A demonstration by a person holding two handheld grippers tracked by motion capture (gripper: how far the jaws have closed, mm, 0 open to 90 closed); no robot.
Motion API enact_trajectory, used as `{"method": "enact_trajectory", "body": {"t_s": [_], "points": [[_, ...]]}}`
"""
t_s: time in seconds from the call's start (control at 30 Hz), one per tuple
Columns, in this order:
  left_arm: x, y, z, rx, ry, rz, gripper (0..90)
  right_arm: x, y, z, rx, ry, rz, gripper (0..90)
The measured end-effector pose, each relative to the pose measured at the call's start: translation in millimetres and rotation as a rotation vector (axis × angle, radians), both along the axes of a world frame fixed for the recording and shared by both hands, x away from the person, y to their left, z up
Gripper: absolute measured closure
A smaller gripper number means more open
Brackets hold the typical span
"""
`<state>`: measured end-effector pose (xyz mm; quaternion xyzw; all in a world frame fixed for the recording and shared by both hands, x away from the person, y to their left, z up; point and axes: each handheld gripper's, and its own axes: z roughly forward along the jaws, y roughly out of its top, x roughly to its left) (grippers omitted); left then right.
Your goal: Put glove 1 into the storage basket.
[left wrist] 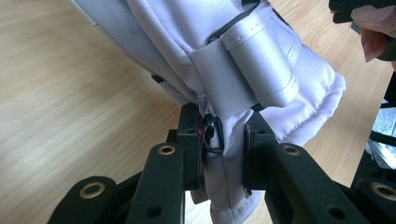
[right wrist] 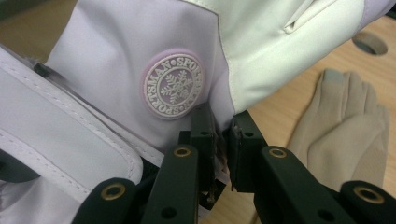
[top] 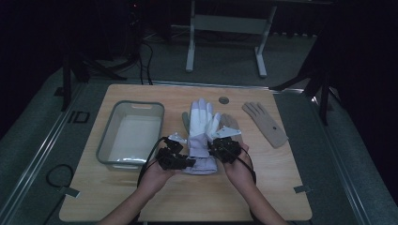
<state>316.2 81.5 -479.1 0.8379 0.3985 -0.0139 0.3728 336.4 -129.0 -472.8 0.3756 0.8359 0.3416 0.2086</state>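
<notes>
Both claws, left claw [left wrist: 223, 148] and right claw [right wrist: 221, 140], clamped on one white glove [top: 201, 126]; two beige gloves [top: 265, 123], one grey tub [top: 132, 133].

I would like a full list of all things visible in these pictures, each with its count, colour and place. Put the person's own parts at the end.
ski glove: 1, white and pale lilac, table centre, cuff toward the person, held at both cuff sides
knit glove: 2, beige, one right of the ski glove, one partly hidden beside it
bin: 1, grey, left on the table
table: 1, light wood, round hole near far edge
frame legs: white, on the floor beyond the table
left gripper: 1, black, shut on the cuff's left side
right gripper: 1, black, shut on the cuff's right side
hands: 2, bottom centre
</notes>
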Motion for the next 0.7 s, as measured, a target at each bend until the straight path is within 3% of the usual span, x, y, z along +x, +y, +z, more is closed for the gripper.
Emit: {"method": "enact_trajectory", "body": {"t_s": [0.33, 0.7], "points": [[3.9, 29.9, 31.1, 0.019, -0.027, -0.005, 73.9, 5.2, 25.4, 30.2, 0.030, -0.026, 0.031, 82.1], [5.9, 67.6, 46.4, 0.040, -0.024, 0.024, 73.9, 13.6, 65.2, 44.1, 0.041, -0.035, 0.069, 82.1]]}}
